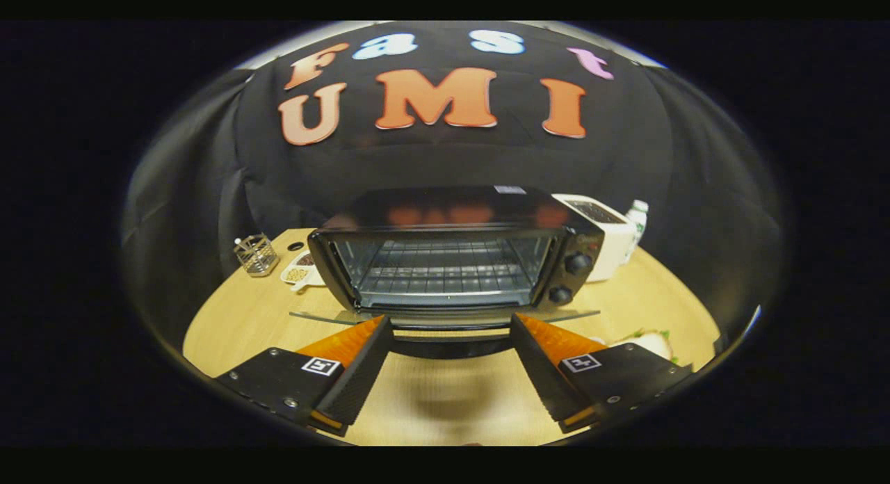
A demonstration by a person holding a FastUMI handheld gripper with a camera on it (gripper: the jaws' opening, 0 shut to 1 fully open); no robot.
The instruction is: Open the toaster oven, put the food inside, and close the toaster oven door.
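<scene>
Tongs (450, 345) spread wide is what we see first in the gripper view: the two fingers stand well apart and press on nothing, with bare counter (445, 400) showing between them. Just ahead of the fingertips lies the dark handle (450, 346) of the toaster oven door (445, 318), which hangs fully down and flat, its glass edge reaching out to both sides just above the counter.

Beyond the door sits the toaster oven (452, 261) itself, a black box with a glossy top, standing in the middle of the counter. Its mouth is open, and we can look straight in at the wire rack (441, 265) and shiny side walls; no food shows inside. Two round knobs (570, 279) sit one above the other on its right panel.

We judge the opening step done and the loading step about to start. The food (650, 343), a pale piece with bits of green, lies on the counter beside the right finger, partly hidden by it, so we cannot make out its full shape. The next move, as we read it, calls for swinging the tongs over to that piece, closing on it gently, then carrying it over the lowered door onto the rack.

Left of the oven stand a small wire basket (256, 254) and a white dish (300, 270); behind its right side are a white appliance (605, 234) and a bottle (636, 223).
</scene>
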